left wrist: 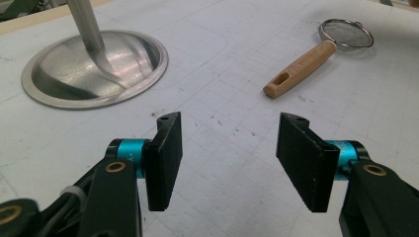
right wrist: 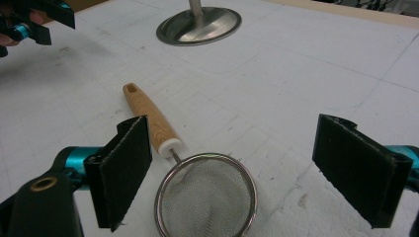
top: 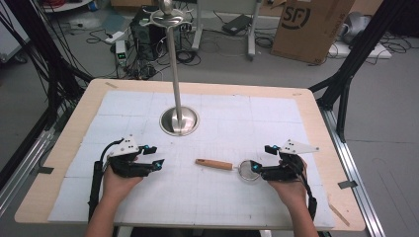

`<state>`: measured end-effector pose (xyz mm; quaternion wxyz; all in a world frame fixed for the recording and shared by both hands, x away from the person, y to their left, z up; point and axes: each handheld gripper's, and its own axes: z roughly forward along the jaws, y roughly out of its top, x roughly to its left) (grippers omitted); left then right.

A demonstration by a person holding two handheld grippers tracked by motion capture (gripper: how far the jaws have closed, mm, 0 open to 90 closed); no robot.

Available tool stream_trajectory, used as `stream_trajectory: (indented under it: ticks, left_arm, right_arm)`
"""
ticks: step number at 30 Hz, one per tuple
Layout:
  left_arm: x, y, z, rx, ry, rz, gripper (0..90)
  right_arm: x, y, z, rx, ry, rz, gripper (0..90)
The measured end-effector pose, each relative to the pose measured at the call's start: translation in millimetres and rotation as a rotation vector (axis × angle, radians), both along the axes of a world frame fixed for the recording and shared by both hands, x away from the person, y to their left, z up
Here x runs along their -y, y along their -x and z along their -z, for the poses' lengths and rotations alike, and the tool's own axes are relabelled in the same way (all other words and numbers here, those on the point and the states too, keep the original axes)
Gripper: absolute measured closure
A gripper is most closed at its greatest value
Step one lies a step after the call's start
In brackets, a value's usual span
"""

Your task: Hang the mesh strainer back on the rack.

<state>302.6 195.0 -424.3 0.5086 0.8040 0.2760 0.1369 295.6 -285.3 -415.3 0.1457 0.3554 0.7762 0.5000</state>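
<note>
Near the table's front edge, the left gripper [top: 153, 157] rests with jaws spread, grasping nothing. The right gripper [top: 263, 158], also spread, straddles the strainer [top: 248, 171], whose wooden handle [top: 213, 164] points left. Farther back stands a steel stand [top: 179, 121], mid-table.

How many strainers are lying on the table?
1: the small round metal mesh strainer with a wooden handle lies on the white mat, its mesh bowl between the open jaws of the right claw.
</note>
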Motion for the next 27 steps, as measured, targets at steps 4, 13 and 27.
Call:
stream_trajectory:
  ticks: [4, 13, 27]
  left_arm:
    - [-0.3, 0.1, -0.1, 0.000, -0.001, -0.004, 43.8]
    - [0.2, 0.6, -2.0, 0.006, 0.002, 0.000, 43.8]
    - [-1.2, -0.6, -2.2, 0.006, 0.007, 0.000, 43.5]
  right_arm:
    - [-1.7, -0.9, 1.0, 0.000, 0.008, -0.002, 14.3]
    - [-2.7, 1.5, -0.7, 0.007, 0.013, -0.005, 14.3]
    - [-13.0, -2.3, -9.4, 0.008, 0.033, -0.013, 14.3]
